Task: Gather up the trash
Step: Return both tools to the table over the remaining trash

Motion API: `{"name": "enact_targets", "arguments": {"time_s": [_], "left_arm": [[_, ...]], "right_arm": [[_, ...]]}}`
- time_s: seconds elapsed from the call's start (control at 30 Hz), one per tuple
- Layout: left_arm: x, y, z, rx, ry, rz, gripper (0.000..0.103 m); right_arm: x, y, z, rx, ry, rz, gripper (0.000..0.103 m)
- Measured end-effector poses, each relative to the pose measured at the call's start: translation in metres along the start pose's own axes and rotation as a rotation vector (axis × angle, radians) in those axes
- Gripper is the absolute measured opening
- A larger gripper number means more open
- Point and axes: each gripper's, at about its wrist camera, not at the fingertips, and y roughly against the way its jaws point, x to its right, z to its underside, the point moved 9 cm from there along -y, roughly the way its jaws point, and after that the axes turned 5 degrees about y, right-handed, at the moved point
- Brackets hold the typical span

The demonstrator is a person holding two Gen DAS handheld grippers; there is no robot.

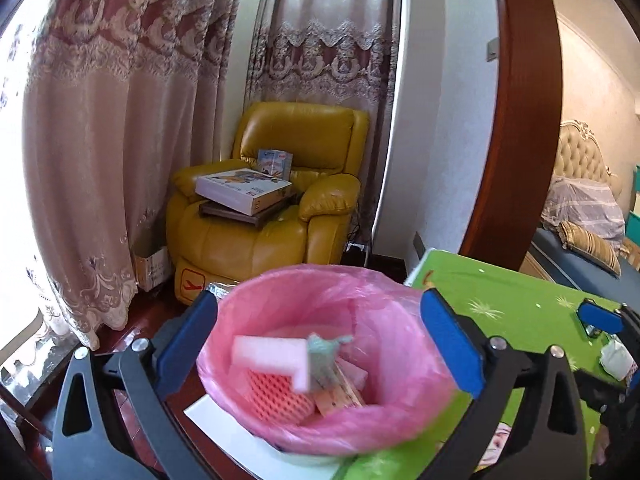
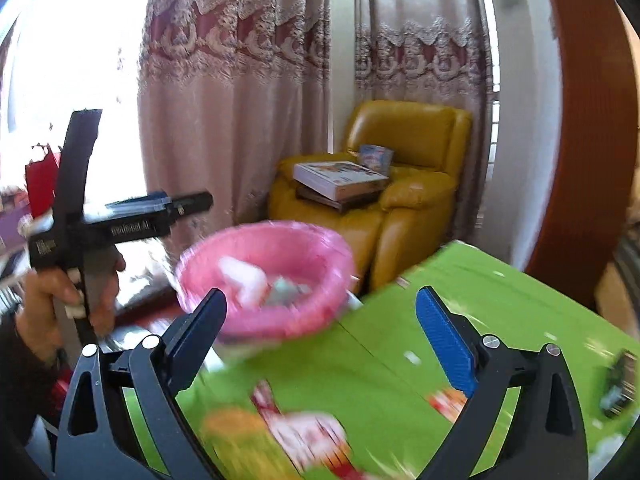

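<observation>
A bin lined with a pink bag (image 1: 400,412) stands at the left end of the green table (image 1: 520,312). Inside lie a white foam piece (image 1: 268,354), a blue-green crumpled scrap (image 1: 324,346), red foam netting (image 1: 276,396) and paper strips. My left gripper (image 1: 320,340) is open and empty, hovering right over the bin. In the right wrist view the bin (image 2: 280,320) is blurred; my right gripper (image 2: 320,336) is open and empty above the green table (image 2: 400,360). A white crumpled tissue (image 1: 614,358) lies on the table at the right, by the other gripper (image 1: 600,316).
A yellow armchair (image 1: 272,236) with boxes (image 1: 244,190) stands behind the bin by lace curtains (image 1: 100,140). A wooden door frame (image 1: 524,120) and a bed (image 1: 584,208) lie to the right. The table cover has cartoon prints (image 2: 304,436). The left gripper's body (image 2: 88,232) is held at the left.
</observation>
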Motion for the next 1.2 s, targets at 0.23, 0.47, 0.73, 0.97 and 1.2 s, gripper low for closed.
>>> {"name": "enact_targets", "arguments": {"time_s": [0.23, 0.47, 0.73, 0.97, 1.2], "left_arm": [[0.118, 0.030, 0.036, -0.028, -0.034, 0.166, 0.098], [0.252, 0.034, 0.098, -0.107, -0.066, 0.330, 0.098], [0.364, 0.022, 0.140, -0.170, -0.117, 0.364, 0.098], [0.423, -0.011, 0.130, -0.142, -0.128, 0.317, 0.098], [0.434, -0.063, 0.103, -0.134, -0.079, 0.279, 0.098]], "right_arm": [[0.067, 0.084, 0.063, -0.040, -0.059, 0.217, 0.090], [0.168, 0.178, 0.132, -0.023, -0.284, 0.425, 0.090], [0.262, 0.256, 0.193, 0.009, -0.501, 0.599, 0.090], [0.327, 0.227, 0.201, -0.081, -0.501, 0.597, 0.090], [0.359, 0.164, 0.220, -0.237, -0.495, 0.547, 0.090]]}}
